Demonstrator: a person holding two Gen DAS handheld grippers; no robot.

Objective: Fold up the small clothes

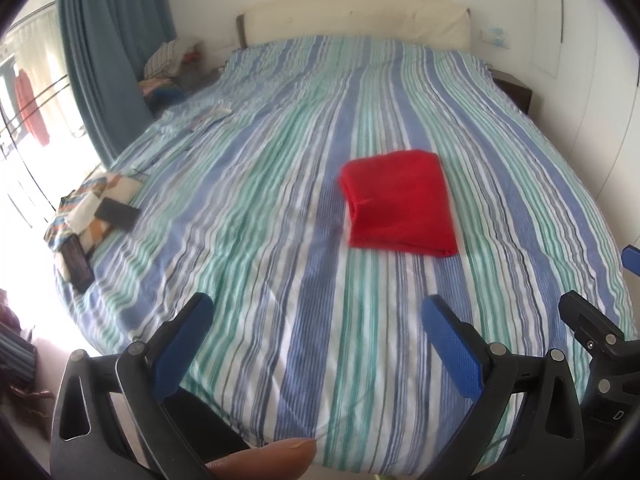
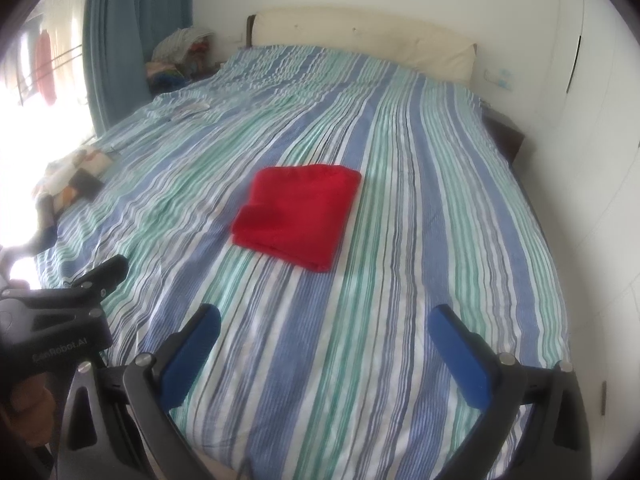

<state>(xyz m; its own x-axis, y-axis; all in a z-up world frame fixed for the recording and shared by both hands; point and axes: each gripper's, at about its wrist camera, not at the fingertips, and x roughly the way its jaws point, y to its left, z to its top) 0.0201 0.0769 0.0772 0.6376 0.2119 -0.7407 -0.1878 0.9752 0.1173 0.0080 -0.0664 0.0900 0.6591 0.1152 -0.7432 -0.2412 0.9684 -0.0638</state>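
A red garment (image 1: 400, 199) lies folded into a flat square on the striped bedspread (image 1: 280, 240), right of the bed's middle. It also shows in the right wrist view (image 2: 298, 212). My left gripper (image 1: 316, 312) is open and empty, held back near the bed's front edge, well short of the garment. My right gripper (image 2: 328, 320) is open and empty, also near the front edge, with the garment ahead and slightly left. The right gripper's body shows at the right edge of the left wrist view (image 1: 592, 328). The left gripper's body shows at the left in the right wrist view (image 2: 60, 320).
A patterned cloth with dark flat objects (image 1: 92, 216) lies at the bed's left edge. A pile of clothes (image 1: 172, 64) sits by the blue curtain (image 1: 112, 40). A cream headboard (image 1: 360, 16) and white wall stand behind. A dark nightstand (image 1: 516, 88) is at the far right.
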